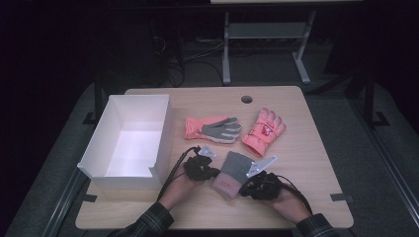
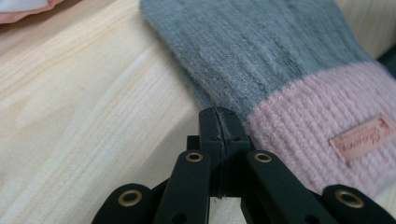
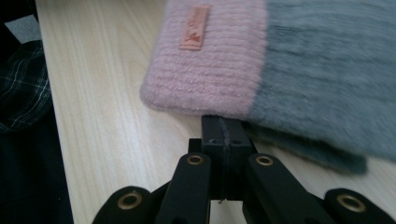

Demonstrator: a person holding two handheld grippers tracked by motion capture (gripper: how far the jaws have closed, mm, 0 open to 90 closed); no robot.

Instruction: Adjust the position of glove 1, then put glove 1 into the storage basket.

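Grey-and-pink knit glove (image 1: 231, 173) lay at the bench's (image 1: 306, 163) 6 o'clock. Both claws, left (image 1: 211, 172) and right (image 1: 245, 186), were pressed together at its edges, probably pinching fabric. Soft, floppy; grab the cuff.

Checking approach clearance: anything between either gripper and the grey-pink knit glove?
Nothing visible. The left gripper sits with jaws together right at the knit glove at one side edge, and the right gripper likewise at the opposite edge, near the pink cuff. Bare table surrounds both; the two coral gloves lie farther back.
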